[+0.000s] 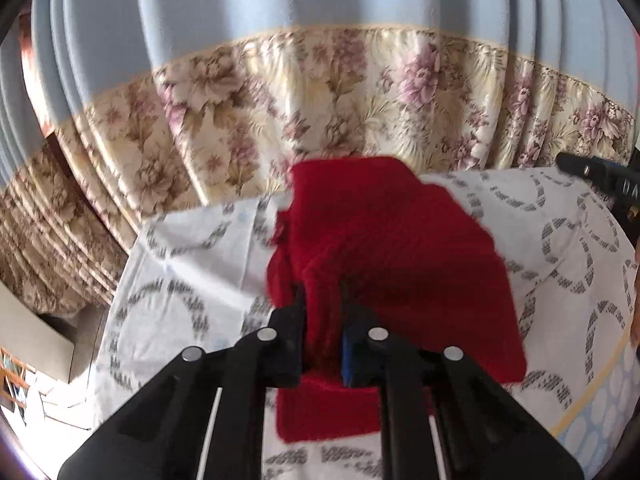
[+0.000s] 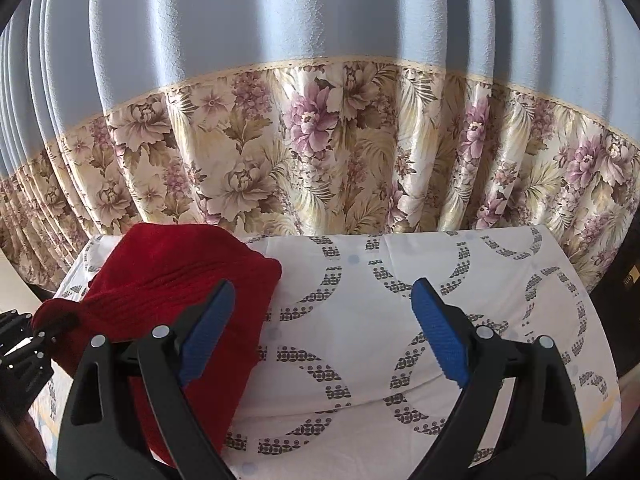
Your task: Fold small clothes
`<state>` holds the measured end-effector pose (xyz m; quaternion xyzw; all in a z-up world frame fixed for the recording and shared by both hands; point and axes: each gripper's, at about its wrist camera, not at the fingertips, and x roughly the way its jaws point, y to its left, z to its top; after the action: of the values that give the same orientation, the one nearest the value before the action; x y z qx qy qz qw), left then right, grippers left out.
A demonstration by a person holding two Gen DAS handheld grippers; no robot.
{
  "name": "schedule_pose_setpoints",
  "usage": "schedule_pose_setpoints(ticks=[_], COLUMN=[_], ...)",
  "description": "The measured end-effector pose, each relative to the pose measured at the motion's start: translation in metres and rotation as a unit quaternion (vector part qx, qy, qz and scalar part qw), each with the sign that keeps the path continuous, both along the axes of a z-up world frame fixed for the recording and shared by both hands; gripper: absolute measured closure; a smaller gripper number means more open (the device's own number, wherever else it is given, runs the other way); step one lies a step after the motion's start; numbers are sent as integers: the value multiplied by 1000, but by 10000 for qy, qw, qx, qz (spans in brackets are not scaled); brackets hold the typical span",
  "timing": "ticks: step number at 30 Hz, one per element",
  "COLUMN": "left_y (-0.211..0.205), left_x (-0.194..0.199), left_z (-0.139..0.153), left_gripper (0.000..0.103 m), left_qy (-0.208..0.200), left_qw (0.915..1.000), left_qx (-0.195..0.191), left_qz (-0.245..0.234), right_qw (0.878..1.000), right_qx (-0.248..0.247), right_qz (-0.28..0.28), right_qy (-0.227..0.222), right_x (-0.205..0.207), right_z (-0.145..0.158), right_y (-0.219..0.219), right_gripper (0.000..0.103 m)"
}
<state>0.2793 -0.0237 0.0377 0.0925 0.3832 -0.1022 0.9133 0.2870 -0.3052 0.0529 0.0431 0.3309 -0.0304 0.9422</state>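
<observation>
Before a floral curtain (image 2: 320,152), on a patterned sheet (image 2: 400,320), the left hand-held gripper (image 1: 322,300) pinches a red knit garment (image 1: 380,248) mid-fold, apparently, while the right hand-held gripper (image 2: 322,304), jaws wide and empty, hovers just right of it; next, lay the fold flat.

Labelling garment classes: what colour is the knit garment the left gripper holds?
Solid dark red knit garment, clearest in the left wrist view.
</observation>
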Motion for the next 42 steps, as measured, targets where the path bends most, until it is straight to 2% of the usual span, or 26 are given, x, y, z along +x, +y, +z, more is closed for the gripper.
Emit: schedule_pose_setpoints(ticks=[5, 7, 8, 11, 13, 14, 15, 17, 18, 21, 23, 24, 29, 32, 34, 37, 39, 40, 41, 42], left_y=[36, 48, 55, 55, 54, 54, 56, 64, 70, 85, 90, 90, 64, 40, 22, 7, 1, 3, 8, 14], left_x=[-21, -25, -27, -32, -31, -31, -30, -32, -33, -32, -28, -24, 4, 19, 29, 37, 48, 49, 51, 54], left_z=[-44, -69, -81, -80, -74, -72, -71, -64, -60, -35, -16, -7, 16, 16, 9, -11, -25, -26, -26, -26], left_gripper=[90, 90, 89, 85, 76, 56, 30, 17, 17, 17, 15, 9, 8, 8, 8, 8, 8, 8, 8, 8], left_qy=[294, 543, 547, 361, 293, 277, 217, 175, 269, 197, 19, -60, -202, -137, -88, -39, -56, -140, -290, -326], left_qw=[9985, 9970, 9963, 9970, 9969, 9961, 9949, 9938, 9943, 9941, 9937, 9934, 9959, 9974, 9982, 9980, 9947, 9933, 9916, 9914], left_qx=[147, 123, 75, 121, 99, 167, 279, 317, 204, -67, -106, -123, -83, -235, -169, 119, 570, 664, 665, 493], left_qz=[444, 540, 663, 670, 729, 820, 947, 1048, 1007, 1068, 1114, 1141, 874, 667, 573, 619, 851, 938, 1072, 1165], right_qw=[9999, 9999, 9999, 9998, 9998, 9997, 9996, 9994, 9994, 9991, 9990, 9989, 9984, 9961, 9936, 9909, 9902, 9901, 9896, 9888], right_qx=[39, 41, 45, 21, 9, 11, 21, 40, 67, 115, 156, 162, 307, 695, 901, 834, 668, 589, 569, 581], right_qz=[88, 95, 119, 174, 203, 230, 264, 309, 332, 377, 397, 407, 448, 531, 671, 995, 1172, 1205, 1235, 1266], right_qy=[40, 42, 41, 62, 91, 106, 115, 116, 113, 133, 159, 164, 169, 78, 147, 352, 375, 408, 464, 544], right_x=[1, 1, 1, 1, 2, 3, 3, 2, 2, 4, 5, 5, 11, 18, 33, 65, 82, 92, 100, 109], right_z=[-1, -1, -1, -2, -4, -4, -5, -5, -5, -7, -9, -10, -18, -22, -29, -40, -46, -49, -52, -56], right_y=[3, 3, 4, 8, 11, 12, 14, 16, 16, 17, 17, 18, 19, 14, 15, 30, 43, 49, 54, 60], right_gripper=[13, 13, 13, 13, 13, 13, 13, 13, 13, 13, 13, 13, 11, 10, 10, 10, 10, 10, 11, 11])
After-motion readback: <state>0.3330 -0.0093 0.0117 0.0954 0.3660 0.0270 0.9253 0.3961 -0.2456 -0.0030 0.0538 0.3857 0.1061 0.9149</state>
